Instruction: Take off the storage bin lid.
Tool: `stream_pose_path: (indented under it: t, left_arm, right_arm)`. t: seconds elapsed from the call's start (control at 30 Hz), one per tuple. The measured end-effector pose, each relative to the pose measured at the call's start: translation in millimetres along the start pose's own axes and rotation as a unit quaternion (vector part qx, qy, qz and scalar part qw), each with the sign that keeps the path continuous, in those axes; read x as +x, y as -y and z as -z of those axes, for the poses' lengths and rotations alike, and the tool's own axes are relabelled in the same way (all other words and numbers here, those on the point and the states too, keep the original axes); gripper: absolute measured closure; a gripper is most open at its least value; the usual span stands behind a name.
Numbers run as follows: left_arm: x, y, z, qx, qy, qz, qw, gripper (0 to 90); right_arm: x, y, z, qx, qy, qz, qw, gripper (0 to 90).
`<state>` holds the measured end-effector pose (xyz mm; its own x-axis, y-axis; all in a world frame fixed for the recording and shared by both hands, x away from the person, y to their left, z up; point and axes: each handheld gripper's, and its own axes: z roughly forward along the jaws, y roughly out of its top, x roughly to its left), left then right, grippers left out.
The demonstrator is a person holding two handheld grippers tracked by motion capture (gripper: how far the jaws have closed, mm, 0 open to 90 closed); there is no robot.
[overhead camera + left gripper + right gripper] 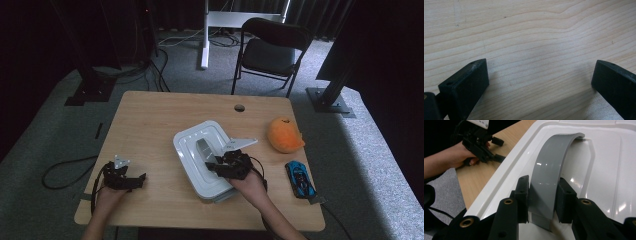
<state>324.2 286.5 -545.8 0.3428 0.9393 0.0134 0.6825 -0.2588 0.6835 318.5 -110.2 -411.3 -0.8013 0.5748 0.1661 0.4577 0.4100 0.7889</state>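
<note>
Near the table's [150, 110] front edge, toward its left corner, the left gripper [131, 181] is resting low over bare wood, held in the person's left hand [107, 197]. In the left gripper view its two black jaws are standing wide apart with nothing between them but the wood grain.

A little farther in, toward the middle of the front edge, the right gripper [210, 165] is reaching onto the white container lid [192, 145], with the person's right hand [250, 185] behind it. In the right gripper view [542, 197] its jaws are pressing on either side of the grey arched handle [551, 167] that is rising from the lid's recessed top, so the gripper is clamped on that handle. The lid [609, 170] is sitting on its container, which is lying near the table's centre, slightly right, its near end close to the front edge.

By the right edge, a blue toy car [300, 178] is lying near the front corner. Beyond it, an orange plush toy [284, 135] is sitting close to the same edge, well apart from the container. Past the table's far edge, a black folding chair [270, 50] is standing on the grey carpet.
</note>
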Motion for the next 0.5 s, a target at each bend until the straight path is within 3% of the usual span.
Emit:
stream_pose_path:
  t: [0.3,0.5]
  left_arm:
    - [-0.1,0.0,-0.1,-0.001,0.0,0.001,1.0,1.5]
    - [-0.1,0.0,-0.1,0.0,0.0,0.001,1.0,1.5]
  right_arm:
    - [-6.2,-9.2,15.6,-0.022,0.015,0.002,0.9996,67.7]
    - [-20.1,-16.2,26.1,-0.037,0.032,-0.006,0.9988,68.0]
